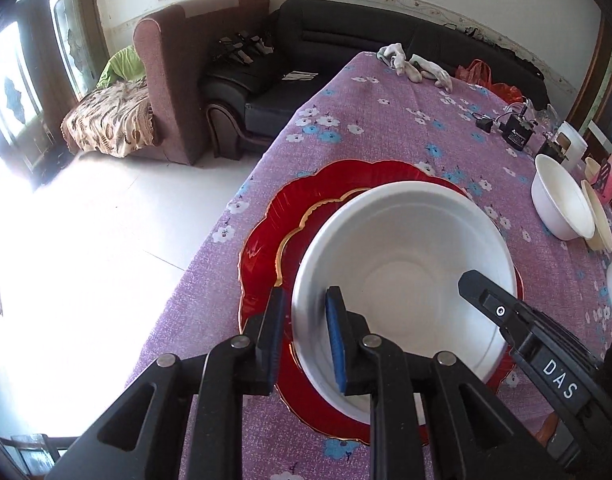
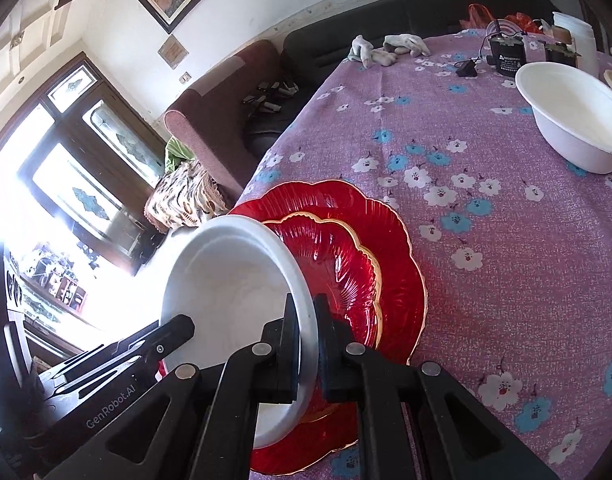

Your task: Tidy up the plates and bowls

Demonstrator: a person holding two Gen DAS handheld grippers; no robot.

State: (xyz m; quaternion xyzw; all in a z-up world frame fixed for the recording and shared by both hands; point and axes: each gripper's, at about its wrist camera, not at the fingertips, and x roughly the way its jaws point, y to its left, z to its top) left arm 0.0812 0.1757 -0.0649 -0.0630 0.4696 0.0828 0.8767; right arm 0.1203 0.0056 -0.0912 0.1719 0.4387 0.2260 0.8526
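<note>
Both tools on white bowl over stacked red plates
Left tool (image 1: 306,332) straddles bowl (image 1: 405,280) rim, fingers apart; right tool (image 2: 307,344) clamped on rim (bowl tilted), plates (image 2: 385,248) on desk (image 2: 505,220).

glossy glass plates (image 2: 345,256), matt bowl (image 1: 405,264), cloth tbl (image 1: 385,128)

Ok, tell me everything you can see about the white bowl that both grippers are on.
The white bowl is plain, matte, round and empty, with a flat rolled rim; it looks like foam or paper. It sits over the stacked red plates, tilted in the right wrist view. The left gripper straddles its rim; the right gripper pinches the opposite rim.
</note>
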